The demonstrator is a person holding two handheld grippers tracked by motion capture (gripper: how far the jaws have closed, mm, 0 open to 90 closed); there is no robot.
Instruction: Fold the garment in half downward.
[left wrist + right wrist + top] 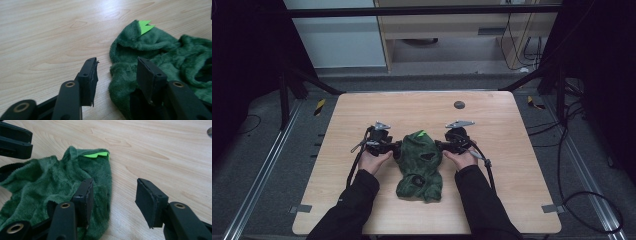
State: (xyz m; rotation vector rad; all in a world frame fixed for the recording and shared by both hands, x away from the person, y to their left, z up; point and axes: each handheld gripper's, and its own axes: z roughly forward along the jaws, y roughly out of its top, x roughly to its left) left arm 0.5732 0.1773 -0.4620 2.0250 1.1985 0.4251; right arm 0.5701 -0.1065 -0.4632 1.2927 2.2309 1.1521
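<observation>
A dark green fleece garment point(419, 165) with a bright green tag point(422, 133) lies crumpled in the middle of the wooden table point(362, 115). My left gripper point(396, 148) stands open at its left edge. In the left gripper view the garment point(160, 55) lies between the jaws, one jaw on the bare wood and the other over the fleece. My right gripper point(439, 146) is open at the garment's right edge. In the right gripper view one jaw rests over the fleece point(50, 182) and the other over bare wood; the tag point(96, 155) shows beyond.
A small dark round disc point(459, 104) sits near the table's far edge. Cables point(584, 200) run over the floor at the right. Metal rails point(262, 165) flank the table, and grey tape patches point(550, 208) mark its near corners.
</observation>
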